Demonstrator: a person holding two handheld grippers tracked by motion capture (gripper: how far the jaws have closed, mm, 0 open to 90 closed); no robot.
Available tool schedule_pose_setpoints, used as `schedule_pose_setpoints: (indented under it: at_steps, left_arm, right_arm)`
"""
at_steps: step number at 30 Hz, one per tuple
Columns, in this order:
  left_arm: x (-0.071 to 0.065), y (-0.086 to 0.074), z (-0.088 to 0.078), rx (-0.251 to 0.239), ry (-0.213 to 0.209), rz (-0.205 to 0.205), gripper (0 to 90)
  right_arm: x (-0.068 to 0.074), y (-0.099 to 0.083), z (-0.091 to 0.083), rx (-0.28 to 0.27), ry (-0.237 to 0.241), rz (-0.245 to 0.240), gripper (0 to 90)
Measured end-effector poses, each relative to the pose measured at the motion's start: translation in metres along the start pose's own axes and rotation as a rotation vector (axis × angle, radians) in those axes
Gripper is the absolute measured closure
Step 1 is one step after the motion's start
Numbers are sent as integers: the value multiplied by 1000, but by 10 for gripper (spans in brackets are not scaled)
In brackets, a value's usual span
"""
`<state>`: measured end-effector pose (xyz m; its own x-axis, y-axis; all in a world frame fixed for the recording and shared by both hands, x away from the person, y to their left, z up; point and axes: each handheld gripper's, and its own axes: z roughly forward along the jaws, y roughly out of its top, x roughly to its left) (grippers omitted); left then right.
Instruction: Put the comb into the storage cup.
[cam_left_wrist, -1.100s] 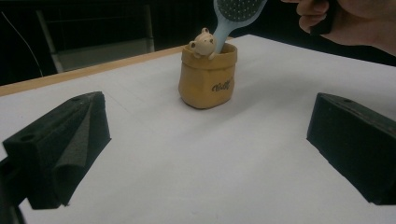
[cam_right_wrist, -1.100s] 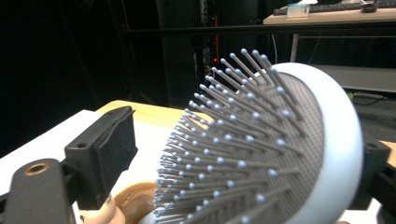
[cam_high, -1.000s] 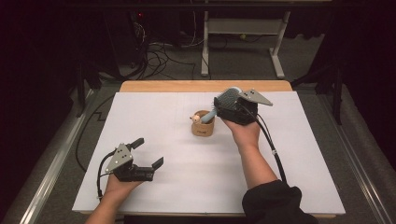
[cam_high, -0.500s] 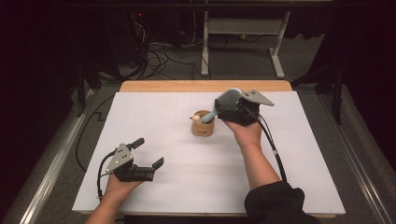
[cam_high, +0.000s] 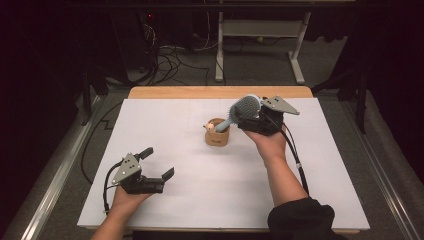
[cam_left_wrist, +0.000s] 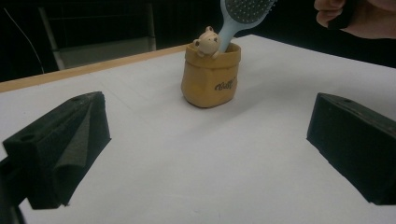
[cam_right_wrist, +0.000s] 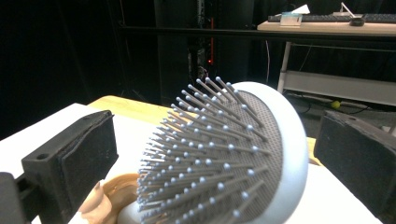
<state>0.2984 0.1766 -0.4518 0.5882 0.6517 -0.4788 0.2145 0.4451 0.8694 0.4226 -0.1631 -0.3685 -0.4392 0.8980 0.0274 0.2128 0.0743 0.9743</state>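
Note:
A tan pouch-shaped cup with a small bear figure on its rim stands mid-table. A light blue hairbrush leans in it, handle down, head up to the right. My right gripper straddles the brush head. In the right gripper view the bristled head sits between both pads, which stand apart from it; the jaws have just been opening. My left gripper rests open at the near left, pointing at the cup and brush, with nothing between its pads.
A white sheet covers the table, with a wooden strip at its far edge. Beyond it are floor cables and a white desk frame. A metal rail runs along the left side.
The right hand and gripper have shifted only slightly around the brush head. The brush still leans in the cup. The left gripper has not moved.

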Motion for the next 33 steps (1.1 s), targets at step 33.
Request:
schedule_pose_setpoints:
  at_steps: [33]
  left_arm:
    - [10, 1, 2, 7, 22, -12, 3]
  right_arm:
    - [-2, -99, -76, 90, 33, -80, 1]
